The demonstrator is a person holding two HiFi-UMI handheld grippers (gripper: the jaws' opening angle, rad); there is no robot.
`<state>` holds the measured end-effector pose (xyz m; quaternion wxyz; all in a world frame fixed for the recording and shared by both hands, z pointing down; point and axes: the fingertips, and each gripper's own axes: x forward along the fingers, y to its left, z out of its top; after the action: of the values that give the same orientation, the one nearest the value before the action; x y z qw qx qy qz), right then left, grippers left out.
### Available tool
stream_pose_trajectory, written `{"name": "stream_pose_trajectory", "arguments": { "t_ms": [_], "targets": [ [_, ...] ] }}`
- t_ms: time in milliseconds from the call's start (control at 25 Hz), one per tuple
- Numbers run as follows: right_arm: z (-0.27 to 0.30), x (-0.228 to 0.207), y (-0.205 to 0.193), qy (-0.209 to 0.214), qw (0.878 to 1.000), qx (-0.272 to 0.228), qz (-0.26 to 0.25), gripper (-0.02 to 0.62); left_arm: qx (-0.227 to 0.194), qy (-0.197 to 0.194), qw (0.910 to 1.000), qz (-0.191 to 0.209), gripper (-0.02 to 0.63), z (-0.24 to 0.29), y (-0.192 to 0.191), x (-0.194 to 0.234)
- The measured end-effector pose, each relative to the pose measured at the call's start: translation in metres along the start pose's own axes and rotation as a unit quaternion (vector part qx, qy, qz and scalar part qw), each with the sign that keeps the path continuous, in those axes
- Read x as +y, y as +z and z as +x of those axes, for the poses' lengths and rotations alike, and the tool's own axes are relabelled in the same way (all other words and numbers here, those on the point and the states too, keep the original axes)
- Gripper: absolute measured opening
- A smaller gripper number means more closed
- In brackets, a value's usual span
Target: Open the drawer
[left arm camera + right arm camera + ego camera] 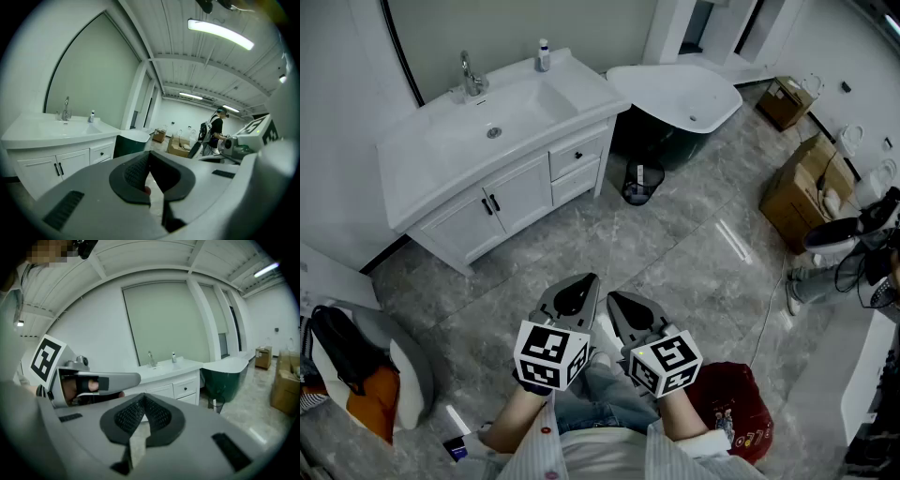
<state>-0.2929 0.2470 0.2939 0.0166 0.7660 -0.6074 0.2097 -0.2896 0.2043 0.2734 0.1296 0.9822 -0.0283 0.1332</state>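
A white vanity cabinet (517, 192) with a basin counter (412, 155) is seen against the far wall. The white upper drawer with a small dark knob (577, 156) is set at the cabinet's right end, beside the two doors and above a second, plainer front.

Both claws are held low and close to the body, well apart from the cabinet, with bare grey stone floor (675, 253) between. The left claw (577, 292) is brought together at its tips with nothing gripped; the right claw (628, 309) is likewise closed and empty.

From the head view the drawer is found almost straight ahead of the left claw, which is judged slightly the nearer; the right claw sits just beside it. The drawer front's long axis runs level along the cabinet face, with the knob at its middle. No step of the opening is yet begun; an approach across the floor would be needed first.
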Motion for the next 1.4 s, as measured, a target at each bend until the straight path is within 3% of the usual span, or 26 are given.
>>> {"name": "stream_pose_trajectory", "arguments": {
  "t_ms": [960, 1400],
  "targets": [
    [-0.054, -0.051, 0.005, 0.002, 0.999, -0.042, 0.008, 0.008, -0.012, 0.022, 0.9995, 0.017, 0.015, 0.022, -0.001, -0.056],
    [-0.026, -0.077, 0.001, 0.002, 0.999, -0.025, 0.025, 0.008, -0.004, 0.025, 0.9996, 0.01, 0.015, 0.055, 0.001, -0.035]
  ]
}}
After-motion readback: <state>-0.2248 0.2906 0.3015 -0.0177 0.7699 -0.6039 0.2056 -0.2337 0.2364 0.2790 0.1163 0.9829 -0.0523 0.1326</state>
